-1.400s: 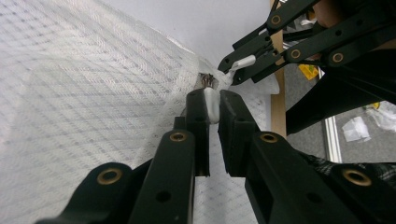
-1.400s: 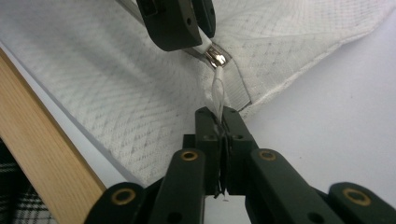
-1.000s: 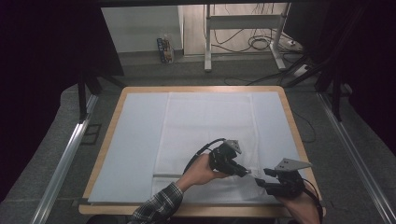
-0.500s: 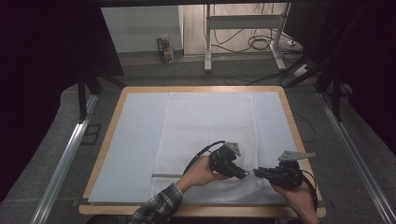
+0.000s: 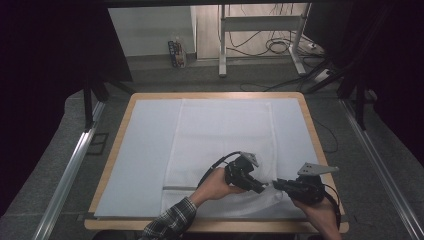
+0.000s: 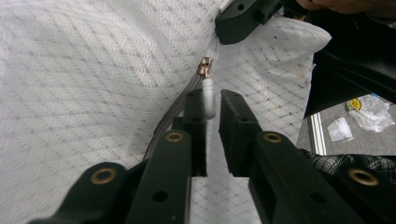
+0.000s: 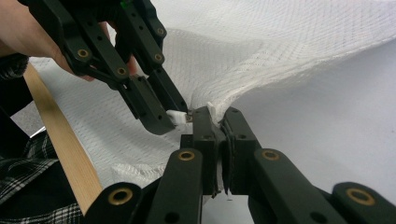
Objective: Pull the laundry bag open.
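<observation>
Near the table's (image 5: pixel 116 150) front edge, right of centre, left gripper (image 5: pixel 260 188) fingers are pinching the white zipper pull (image 6: pixel 208 95) of the mesh bag (image 5: pixel 222 135), while right gripper (image 5: pixel 276 184) fingers are clamping the bag's bunched corner (image 7: pixel 215 110).

My two grippers (image 5: pixel 256 186) (image 5: pixel 278 184) met tip to tip at the near right corner of the mesh cloth (image 5: pixel 220 135), leaving no gap between them. Everything beyond on the white mat (image 5: pixel 145 150) lay flat and bare, so I had free passage left and forward. The table's wooden edge (image 5: pixel 210 225) ran close beneath my wrists.
</observation>
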`<act>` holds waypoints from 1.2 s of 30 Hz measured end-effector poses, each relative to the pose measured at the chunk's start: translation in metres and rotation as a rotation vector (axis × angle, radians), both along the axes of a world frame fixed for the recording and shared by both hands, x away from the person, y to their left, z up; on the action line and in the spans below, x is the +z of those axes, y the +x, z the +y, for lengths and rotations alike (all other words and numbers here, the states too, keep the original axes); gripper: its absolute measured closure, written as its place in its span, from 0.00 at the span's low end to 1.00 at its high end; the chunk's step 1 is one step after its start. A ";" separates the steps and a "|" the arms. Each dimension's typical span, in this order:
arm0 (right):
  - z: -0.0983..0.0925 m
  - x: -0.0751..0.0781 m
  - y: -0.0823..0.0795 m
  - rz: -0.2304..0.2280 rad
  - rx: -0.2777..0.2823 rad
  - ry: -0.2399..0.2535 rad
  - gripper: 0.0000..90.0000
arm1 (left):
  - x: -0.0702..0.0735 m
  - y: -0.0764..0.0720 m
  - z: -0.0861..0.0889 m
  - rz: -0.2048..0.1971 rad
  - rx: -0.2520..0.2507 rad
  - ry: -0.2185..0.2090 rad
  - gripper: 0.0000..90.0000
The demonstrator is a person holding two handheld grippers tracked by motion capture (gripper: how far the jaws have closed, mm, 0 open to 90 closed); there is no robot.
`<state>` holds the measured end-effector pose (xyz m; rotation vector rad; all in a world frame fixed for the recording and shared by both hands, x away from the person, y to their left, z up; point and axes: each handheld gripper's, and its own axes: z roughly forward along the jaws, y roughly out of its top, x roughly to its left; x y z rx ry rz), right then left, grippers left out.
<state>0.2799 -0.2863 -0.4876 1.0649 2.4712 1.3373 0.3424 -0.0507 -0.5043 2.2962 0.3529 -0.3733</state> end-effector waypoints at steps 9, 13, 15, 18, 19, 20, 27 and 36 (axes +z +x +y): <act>0.002 0.000 -0.001 -0.008 0.005 -0.013 0.93 | -0.001 -0.002 -0.005 -0.012 0.021 0.016 0.93; 0.002 0.000 -0.001 -0.008 0.003 -0.016 0.93 | -0.001 -0.003 -0.008 -0.032 0.043 0.038 0.96; 0.002 0.000 -0.001 -0.012 -0.001 -0.019 0.94 | 0.000 -0.003 -0.008 -0.041 0.051 0.041 0.97; 0.003 0.001 -0.002 -0.015 -0.006 -0.035 0.94 | 0.001 -0.005 -0.007 -0.045 0.057 0.043 0.97; 0.003 0.001 -0.003 -0.015 -0.012 -0.049 0.94 | 0.002 -0.006 -0.007 -0.060 0.053 0.052 0.97; 0.004 0.002 -0.004 -0.016 -0.018 -0.073 0.94 | 0.002 -0.007 -0.006 -0.065 0.051 0.053 0.97; 0.009 0.002 -0.008 -0.037 -0.031 -0.138 0.95 | 0.005 -0.008 0.000 -0.079 0.036 0.061 0.98; 0.015 0.002 -0.011 -0.057 -0.043 -0.183 0.95 | 0.005 -0.011 0.005 -0.079 0.053 0.072 0.98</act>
